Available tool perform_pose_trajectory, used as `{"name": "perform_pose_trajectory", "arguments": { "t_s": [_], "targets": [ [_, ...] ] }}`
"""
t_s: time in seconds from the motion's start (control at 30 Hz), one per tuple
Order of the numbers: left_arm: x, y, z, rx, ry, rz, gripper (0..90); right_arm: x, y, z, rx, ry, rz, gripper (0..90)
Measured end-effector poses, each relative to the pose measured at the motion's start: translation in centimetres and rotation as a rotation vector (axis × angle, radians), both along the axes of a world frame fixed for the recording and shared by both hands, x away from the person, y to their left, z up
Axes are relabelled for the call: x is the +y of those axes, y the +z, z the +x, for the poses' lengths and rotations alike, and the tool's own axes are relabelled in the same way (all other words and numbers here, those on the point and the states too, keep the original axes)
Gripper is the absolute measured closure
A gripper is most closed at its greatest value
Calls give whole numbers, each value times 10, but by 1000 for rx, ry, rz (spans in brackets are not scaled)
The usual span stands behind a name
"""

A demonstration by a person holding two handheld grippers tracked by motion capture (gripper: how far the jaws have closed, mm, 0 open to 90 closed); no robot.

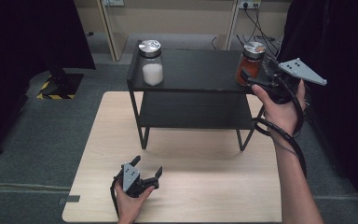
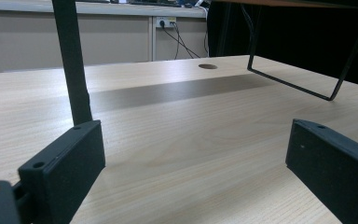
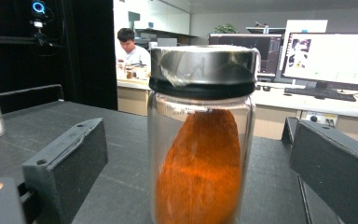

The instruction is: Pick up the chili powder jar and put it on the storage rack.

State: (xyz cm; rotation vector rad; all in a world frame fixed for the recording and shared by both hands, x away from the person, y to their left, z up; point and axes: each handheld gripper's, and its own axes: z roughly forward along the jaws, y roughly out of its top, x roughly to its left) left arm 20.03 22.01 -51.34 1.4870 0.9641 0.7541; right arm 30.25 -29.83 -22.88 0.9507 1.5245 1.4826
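Wooden table (image 1: 205, 196), black shelf (image 1: 196, 70), two jars (image 1: 151, 63)

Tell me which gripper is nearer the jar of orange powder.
Right. The right gripper has its open jaws around the orange jar on the shelf; the left gripper rests far off on the table.

The glass jar of orange powder (image 3: 200, 140) is cut off at the right gripper view's bottom edge; its base is unseen.
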Motion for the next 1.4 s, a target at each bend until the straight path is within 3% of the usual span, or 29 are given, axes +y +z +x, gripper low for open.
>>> {"name": "perform_pose_trajectory", "arguments": {
  "t_s": [0.23, 0.8, 1.07, 1.4],
  "targets": [
    [0, 0, 0, 1, 0, -1, 38, -10, -7, -7, 5, 19, 12, 45],
    [0, 0, 0, 1, 2, -2, 38, -21, -28, -29, -22, 56, -11, 45],
    [0, 0, 0, 2, 3, -3, 37, -24, -41, -40, -84, 52, -1, 51],
    [-1, 0, 0, 1, 3, -3, 37, -28, -42, -50, -70, 53, -8, 50]
  ]
}}
